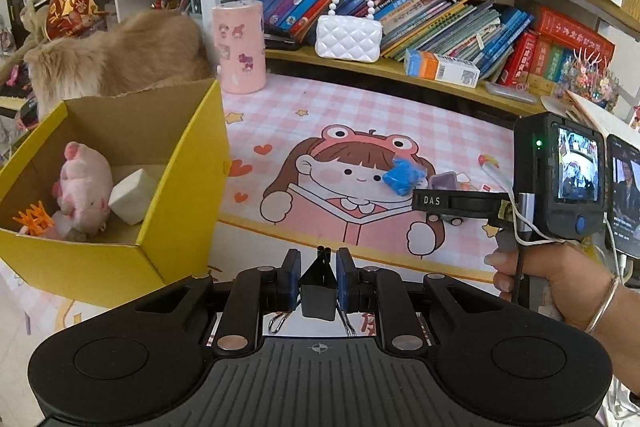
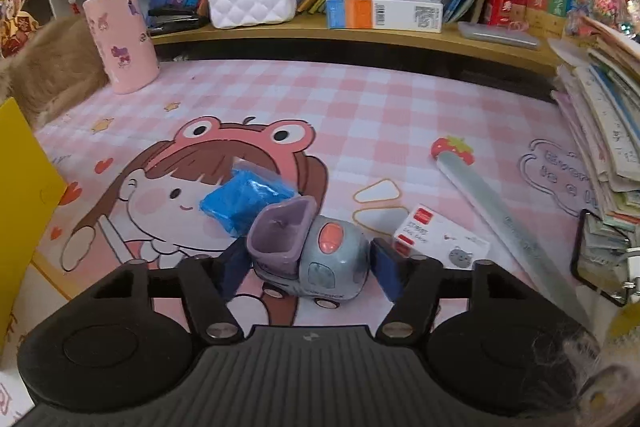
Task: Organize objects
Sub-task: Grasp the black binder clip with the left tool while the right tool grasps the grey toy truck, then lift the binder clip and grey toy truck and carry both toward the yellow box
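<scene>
My left gripper [image 1: 318,269] is shut on a black binder clip [image 1: 318,285] and holds it above the mat, just right of the yellow cardboard box [image 1: 182,187]. The box holds a pink plush pig [image 1: 86,187], a white block [image 1: 132,195] and an orange spiky toy [image 1: 35,219]. My right gripper [image 2: 310,263] is open, its blue pads on either side of a grey-and-purple toy truck [image 2: 316,259] that stands on the mat. A blue crumpled bag [image 2: 244,201] lies just behind the truck.
A pink cartoon desk mat [image 2: 360,107] covers the desk. A small white card box [image 2: 440,237], a strawberry-topped ruler [image 2: 492,211], a pink cylinder [image 2: 122,39], a white quilted purse [image 2: 250,1], a ginger cat [image 1: 120,55], stacked papers [image 2: 604,115] and bookshelves surround it.
</scene>
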Demonstrator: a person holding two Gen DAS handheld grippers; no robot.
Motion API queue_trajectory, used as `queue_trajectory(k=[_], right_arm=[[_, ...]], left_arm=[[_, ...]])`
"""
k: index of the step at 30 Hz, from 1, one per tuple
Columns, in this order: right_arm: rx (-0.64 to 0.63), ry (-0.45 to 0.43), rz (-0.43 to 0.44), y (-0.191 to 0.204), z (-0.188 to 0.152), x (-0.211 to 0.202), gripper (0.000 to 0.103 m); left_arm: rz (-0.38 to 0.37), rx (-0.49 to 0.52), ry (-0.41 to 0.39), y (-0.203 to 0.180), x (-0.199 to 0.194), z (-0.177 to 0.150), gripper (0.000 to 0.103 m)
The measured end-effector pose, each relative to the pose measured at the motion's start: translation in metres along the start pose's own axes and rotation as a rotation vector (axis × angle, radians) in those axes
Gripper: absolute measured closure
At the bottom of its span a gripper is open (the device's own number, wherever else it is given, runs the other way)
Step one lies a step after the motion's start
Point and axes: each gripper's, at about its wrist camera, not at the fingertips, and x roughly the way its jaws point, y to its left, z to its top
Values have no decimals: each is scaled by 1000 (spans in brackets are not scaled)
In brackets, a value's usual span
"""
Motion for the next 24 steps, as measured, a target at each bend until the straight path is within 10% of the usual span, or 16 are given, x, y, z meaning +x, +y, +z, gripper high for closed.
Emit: queue_trajectory(k=[24], right_arm=[[-6, -85, 127, 72, -58, -159, 41]], left_arm=[[-57, -37, -19, 71, -64, -39, 86]])
